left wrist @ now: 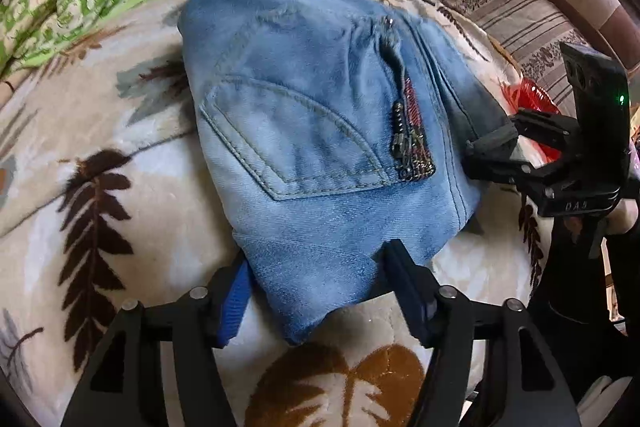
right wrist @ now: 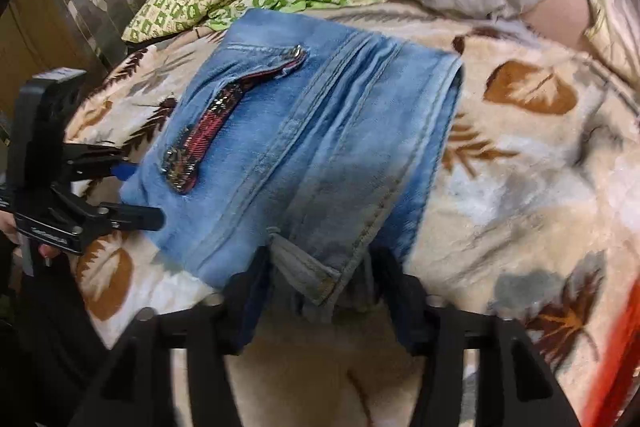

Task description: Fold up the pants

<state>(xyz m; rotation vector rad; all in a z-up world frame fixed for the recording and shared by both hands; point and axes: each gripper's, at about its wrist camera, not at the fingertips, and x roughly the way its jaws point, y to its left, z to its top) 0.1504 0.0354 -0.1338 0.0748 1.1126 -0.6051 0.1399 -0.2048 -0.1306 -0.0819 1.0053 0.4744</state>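
Right view blurred, waistband hem half hidden. Jeans (left wrist: 320, 131) folded compact (pocket up) on leaf blanket (left wrist: 80, 187). Left gripper (left wrist: 316, 291), right gripper (right wrist: 320, 279): jaws spread, straddling denim edges.

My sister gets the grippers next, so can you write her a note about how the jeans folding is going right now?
Left gripper: jaws open, one on each side of the near corner of the folded jeans; not clamped.
Right gripper: jaws around the waistband end of the jeans; the blur hides whether they pinch it.
Jeans: folded into a compact bundle on the leaf-print blanket, back pocket on top, zipper trim showing.
Done: the main folds appear finished.
Left: probably let go, pull both grippers back, and smooth the bundle if it springs open.
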